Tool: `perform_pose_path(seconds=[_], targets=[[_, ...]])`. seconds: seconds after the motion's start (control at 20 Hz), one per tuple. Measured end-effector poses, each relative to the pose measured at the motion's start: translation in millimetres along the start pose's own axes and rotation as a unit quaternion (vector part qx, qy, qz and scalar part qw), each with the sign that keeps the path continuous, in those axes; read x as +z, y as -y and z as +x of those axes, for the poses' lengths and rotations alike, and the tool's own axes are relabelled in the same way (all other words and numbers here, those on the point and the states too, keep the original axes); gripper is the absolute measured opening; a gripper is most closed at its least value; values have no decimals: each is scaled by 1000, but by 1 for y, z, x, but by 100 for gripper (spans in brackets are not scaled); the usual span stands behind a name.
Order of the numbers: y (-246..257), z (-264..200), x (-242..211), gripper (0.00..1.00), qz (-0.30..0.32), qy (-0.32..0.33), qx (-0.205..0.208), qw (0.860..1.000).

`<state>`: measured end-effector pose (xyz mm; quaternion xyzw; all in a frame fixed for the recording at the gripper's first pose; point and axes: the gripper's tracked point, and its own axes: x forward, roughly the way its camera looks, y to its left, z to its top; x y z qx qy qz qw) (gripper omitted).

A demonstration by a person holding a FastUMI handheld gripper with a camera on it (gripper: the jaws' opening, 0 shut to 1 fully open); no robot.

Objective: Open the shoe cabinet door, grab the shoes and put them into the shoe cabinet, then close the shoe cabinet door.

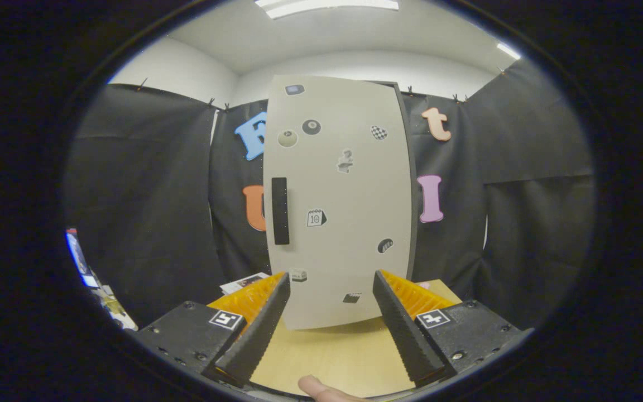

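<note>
Before closed cabinet door [344, 195], hand-held gripper [331, 282] level, fingers spread.

The shoe cabinet [344, 195] stands upright on the light wooden bench [327, 357], set toward the bench's far edge. Its door [355, 167] is a tall, pale grey panel, shut flat across the front and dotted with small stickers [311, 127]. A dark vertical handle [280, 210] sits near the door's left side at about mid-height. A thin dark edge of the cabinet body shows along the door's right side.
</note>
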<state>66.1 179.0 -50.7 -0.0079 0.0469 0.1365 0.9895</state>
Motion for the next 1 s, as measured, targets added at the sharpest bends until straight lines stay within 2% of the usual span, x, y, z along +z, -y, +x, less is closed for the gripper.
perform_pose_path(seconds=[0.25,0.5,1.0], targets=[[13,-38,-28,98,0,4,-22,1000],[21,-60,-26,98,3,26,-30,999],[49,-68,-19,98,-5,45,-58,997]])
